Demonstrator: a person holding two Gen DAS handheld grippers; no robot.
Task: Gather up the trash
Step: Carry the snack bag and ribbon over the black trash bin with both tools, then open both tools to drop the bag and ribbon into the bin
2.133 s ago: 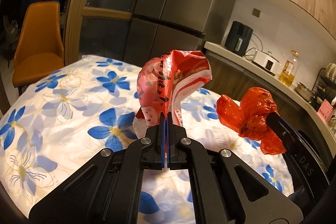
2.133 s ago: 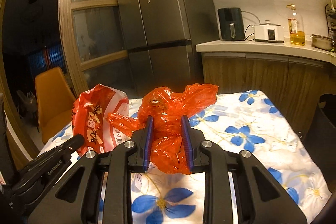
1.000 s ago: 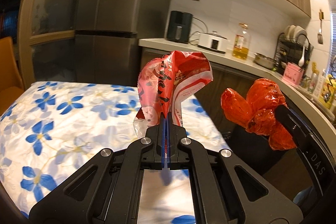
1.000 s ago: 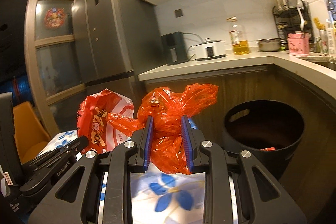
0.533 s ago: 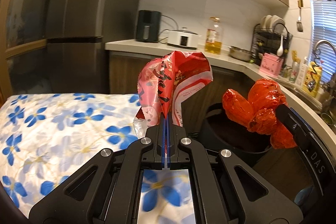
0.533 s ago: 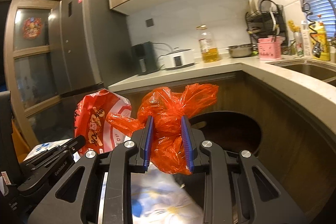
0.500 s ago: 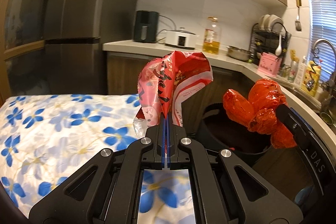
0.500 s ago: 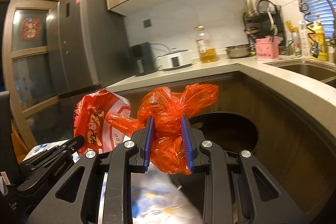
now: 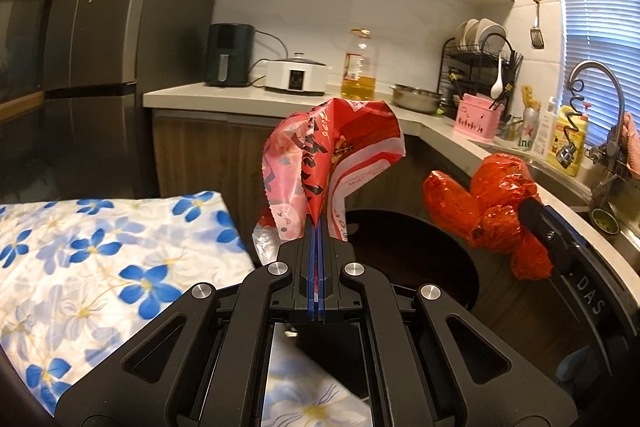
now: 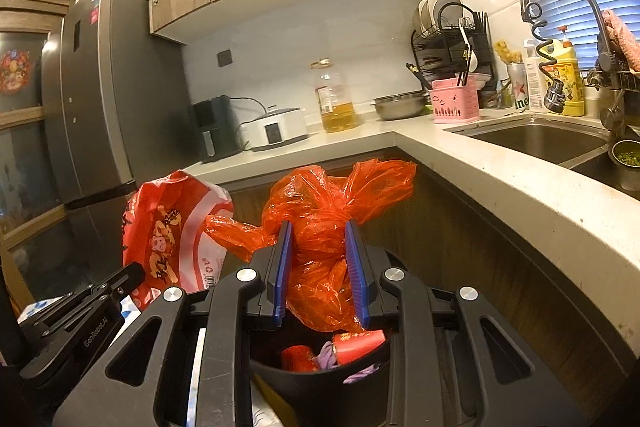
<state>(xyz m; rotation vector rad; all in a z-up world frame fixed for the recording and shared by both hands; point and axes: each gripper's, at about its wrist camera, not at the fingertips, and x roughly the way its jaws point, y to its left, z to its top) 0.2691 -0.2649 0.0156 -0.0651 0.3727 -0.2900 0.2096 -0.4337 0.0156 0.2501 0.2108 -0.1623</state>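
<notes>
My left gripper [image 9: 315,227] is shut on the lower edge of a red and white snack bag [image 9: 332,163], which stands up above the jaws. The same snack bag [image 10: 172,231] shows at the left of the right wrist view. My right gripper [image 10: 318,227] is shut on a crumpled orange-red plastic bag [image 10: 320,223], also seen as the plastic bag [image 9: 492,211] at the right of the left wrist view. A black trash bin [image 9: 420,263] sits below and ahead of both. In the right wrist view the bin [image 10: 320,383] lies right under the jaws, with red and purple scraps inside.
A table with a blue-flower cloth [image 9: 100,259] is at the left. A wooden cabinet and pale counter [image 10: 500,183] curve around the bin, bearing an oil bottle [image 9: 358,67], cooker, dish rack and sink [image 10: 540,143]. A tall grey fridge [image 10: 92,115] stands at the left.
Both grippers have swung right, away from the table toward the counter corner. The black bin now lies directly below the right gripper, and the sink has come into view. Both grips are unchanged.
</notes>
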